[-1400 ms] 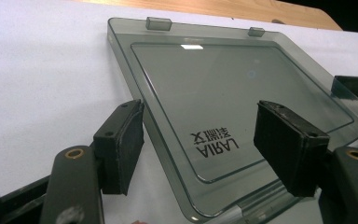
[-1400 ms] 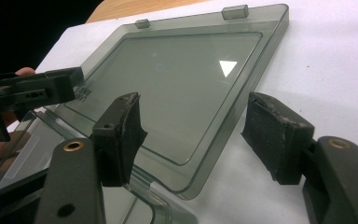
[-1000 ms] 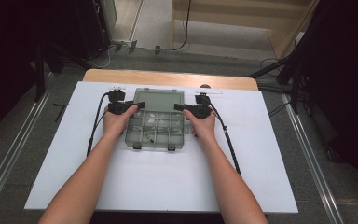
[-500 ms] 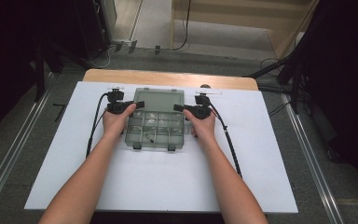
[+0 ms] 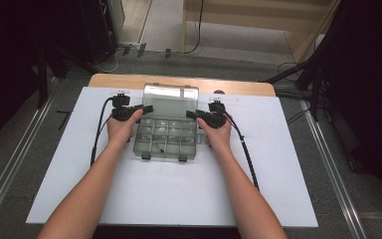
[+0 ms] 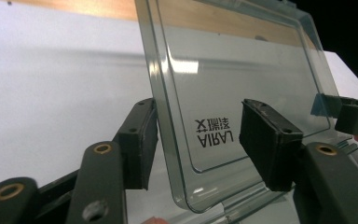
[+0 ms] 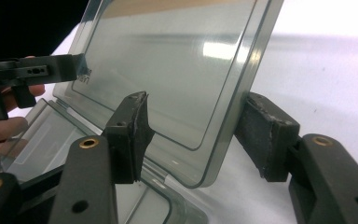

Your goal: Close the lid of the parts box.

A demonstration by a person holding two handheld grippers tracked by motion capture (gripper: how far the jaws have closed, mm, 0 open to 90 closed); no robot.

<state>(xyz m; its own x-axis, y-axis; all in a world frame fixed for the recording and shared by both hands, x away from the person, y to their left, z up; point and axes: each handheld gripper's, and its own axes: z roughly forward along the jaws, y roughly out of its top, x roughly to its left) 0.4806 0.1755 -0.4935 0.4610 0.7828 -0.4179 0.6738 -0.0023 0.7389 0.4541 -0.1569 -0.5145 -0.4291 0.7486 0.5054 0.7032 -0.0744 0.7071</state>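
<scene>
A clear plastic compartment box (image 5: 166,142) lies on the white table top, its lid (image 5: 171,99) swung up and tilted back. My left gripper (image 5: 146,108) straddles the lid's left edge and my right gripper (image 5: 191,115) straddles its right edge. In the left gripper view the lid (image 6: 242,70), printed AIRAL, stands between the jaws of the left gripper (image 6: 200,135); one pad lies beside the rim and the other stands off. In the right gripper view the lid (image 7: 177,60) sits in the gap of the right gripper (image 7: 196,130). Both grippers' jaws have just been closing, still wide and open.
The white sheet (image 5: 278,189) covers the table, with a wooden strip (image 5: 238,87) along its far edge. A black cable (image 5: 246,154) trails from the right gripper and another cable (image 5: 99,129) from the left. Metal rails (image 5: 328,164) run along both sides on the floor.
The lid's top edge has moved farther toward the back of the table. Both hands stay at the box's sides, and the jaws of each gripper stand a little narrower.
</scene>
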